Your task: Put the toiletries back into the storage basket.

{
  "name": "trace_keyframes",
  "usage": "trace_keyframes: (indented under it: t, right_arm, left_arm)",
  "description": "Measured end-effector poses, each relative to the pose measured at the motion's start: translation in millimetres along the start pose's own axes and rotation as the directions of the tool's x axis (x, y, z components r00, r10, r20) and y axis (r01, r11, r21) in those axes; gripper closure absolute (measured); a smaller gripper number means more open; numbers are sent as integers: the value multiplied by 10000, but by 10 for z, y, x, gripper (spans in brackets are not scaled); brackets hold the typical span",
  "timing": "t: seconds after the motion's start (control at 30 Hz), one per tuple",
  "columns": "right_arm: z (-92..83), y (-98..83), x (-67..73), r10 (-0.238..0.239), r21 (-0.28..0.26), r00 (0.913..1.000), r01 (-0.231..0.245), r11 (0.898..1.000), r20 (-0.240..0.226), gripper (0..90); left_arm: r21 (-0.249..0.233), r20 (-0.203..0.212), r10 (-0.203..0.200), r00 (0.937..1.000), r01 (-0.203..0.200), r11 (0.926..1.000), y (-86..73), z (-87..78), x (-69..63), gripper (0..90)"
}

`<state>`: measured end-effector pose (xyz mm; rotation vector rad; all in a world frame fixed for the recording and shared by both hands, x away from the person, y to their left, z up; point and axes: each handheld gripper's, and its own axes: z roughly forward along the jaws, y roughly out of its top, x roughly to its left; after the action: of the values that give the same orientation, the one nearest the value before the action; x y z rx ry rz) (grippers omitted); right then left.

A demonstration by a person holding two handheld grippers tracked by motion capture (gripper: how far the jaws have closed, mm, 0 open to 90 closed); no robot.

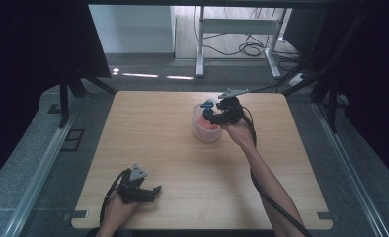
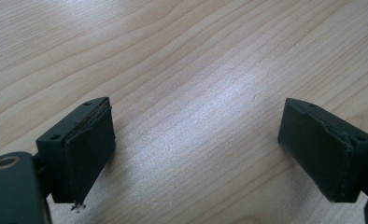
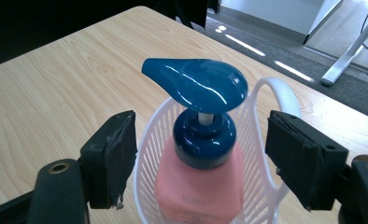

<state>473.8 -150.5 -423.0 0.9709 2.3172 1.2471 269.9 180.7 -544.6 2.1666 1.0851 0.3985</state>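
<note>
A pink soap bottle (image 3: 200,186) with a blue pump head (image 3: 194,85) stands upright inside a small white slotted basket (image 3: 278,91). In the high view the basket (image 1: 205,131) sits on the wooden table (image 1: 153,128), right of centre toward the far edge. My right gripper (image 3: 209,158) is open, its pads on either side of the bottle's blue collar and apart from it. From above, the right gripper (image 1: 213,116) hovers at the basket's right side. My left gripper (image 1: 154,193) rests near the front left edge, and its jaws (image 2: 198,154) stand open over bare wood.
Beyond the table's far edge lie grey floor, a white desk frame (image 1: 237,27) and loose cables (image 1: 252,48). Dark curtains hang on both sides. The right gripper's cable (image 1: 261,190) trails along the forearm toward the front edge.
</note>
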Motion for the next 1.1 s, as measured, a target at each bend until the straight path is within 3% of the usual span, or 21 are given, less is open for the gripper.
trace_keyframes:
  t: [0.53,1.1]
  right_arm:
    - [-102,-12,46,3,-1,9996,-3,10000,-298,149]
    - [-203,-122,47,39,190,9997,-34,9998,-251,142]
  left_arm:
    - [2,0,-1,10000,1,10000,0,0,0,106]
    - [-15,8,-20,10000,20,10000,0,1,-2,106]
